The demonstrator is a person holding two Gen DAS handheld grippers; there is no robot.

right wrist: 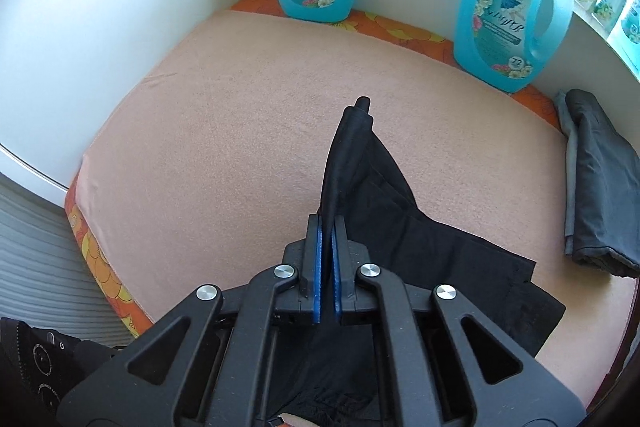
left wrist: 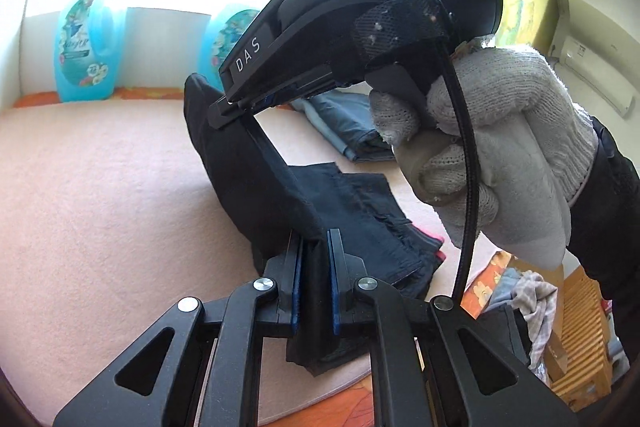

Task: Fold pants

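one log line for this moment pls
step: lift for fold | left gripper: shut on black pants | right gripper: shut on black pants | grey pants: folded, aside

Left tongs [left wrist: 314,267] clamping black pants [left wrist: 256,187], right tongs [left wrist: 224,107] pinching them too

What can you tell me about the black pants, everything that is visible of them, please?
The black pants are of dark, matte woven cloth with visible seams and a hem. Both grippers pinch them: the left gripper and the right gripper are each shut on a fold, lifting part of the fabric in a ridge. The rest lies flat on the peach-coloured cover. A bit of pink or red shows at one edge in the left wrist view.
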